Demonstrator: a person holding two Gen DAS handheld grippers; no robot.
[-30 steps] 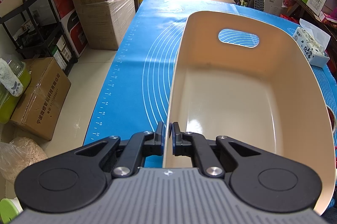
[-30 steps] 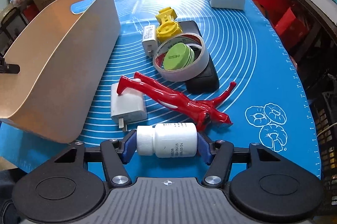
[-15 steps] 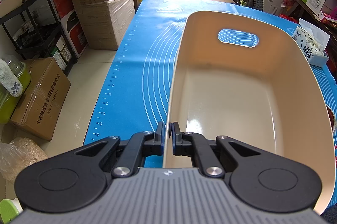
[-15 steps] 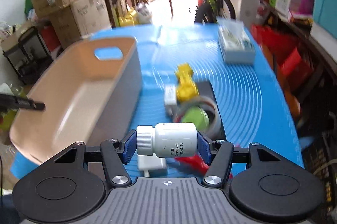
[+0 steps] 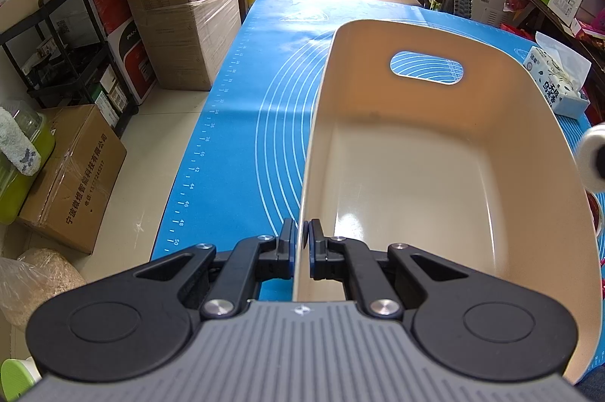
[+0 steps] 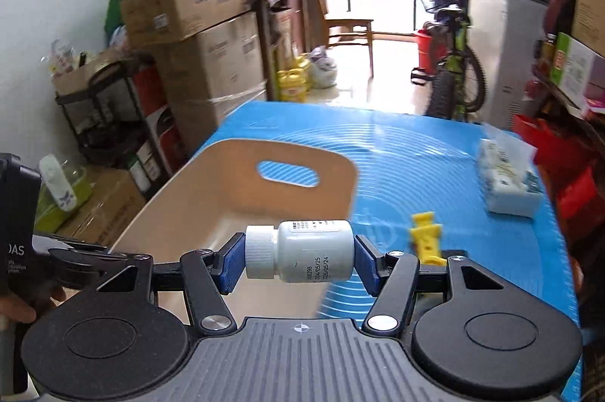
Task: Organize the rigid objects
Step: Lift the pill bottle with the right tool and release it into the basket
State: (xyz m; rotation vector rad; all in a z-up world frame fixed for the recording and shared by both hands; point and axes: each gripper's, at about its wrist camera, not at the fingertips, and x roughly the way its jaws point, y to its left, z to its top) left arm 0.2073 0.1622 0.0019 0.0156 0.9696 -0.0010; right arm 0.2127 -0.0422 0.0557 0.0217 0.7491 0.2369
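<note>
Right tongs (image 6: 298, 260) clamp white pill bottle (image 6: 302, 251) end-to-end | likely light, stiff, slippery | left tongs (image 5: 300, 243) pinch beige bin (image 5: 435, 152) rim

I see a cream plastic bin (image 5: 446, 152) with a smooth, glossy inside that catches the light. The blue mat (image 5: 242, 122) under it looks matt and rubbery, printed with white lines. My white plastic bottle (image 6: 302, 252) has a ribbed cap and paper label. Both grippers show matt black plastic, shiny metal screws and ridged grey housings.
</note>
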